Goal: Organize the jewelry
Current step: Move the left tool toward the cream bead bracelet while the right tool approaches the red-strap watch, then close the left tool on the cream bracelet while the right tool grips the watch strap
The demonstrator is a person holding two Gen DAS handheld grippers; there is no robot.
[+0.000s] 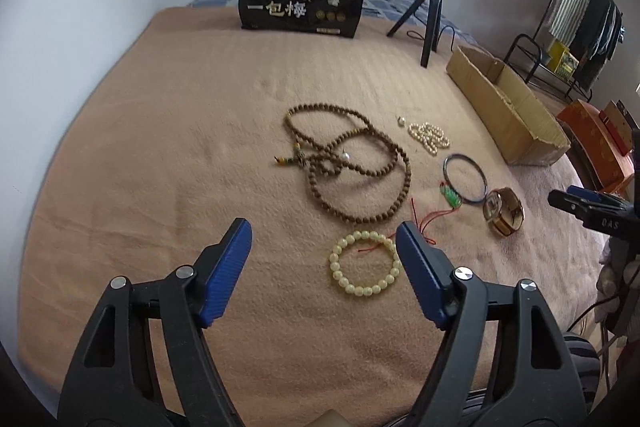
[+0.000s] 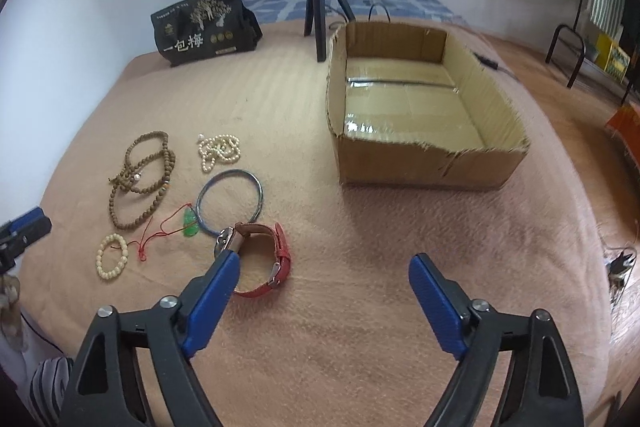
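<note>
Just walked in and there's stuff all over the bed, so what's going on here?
A person is sorting jewelry on a tan blanket, with a hand-held gripper in each hand. Both are open and hold nothing. The left hand-held gripper hangs by the cream bead bracelet; the right hand-held gripper is beside the red-strap watch. The brown bead necklace, pearl strand, blue bangle and green pendant lie loose. The cardboard box has no jewelry in it.
</note>
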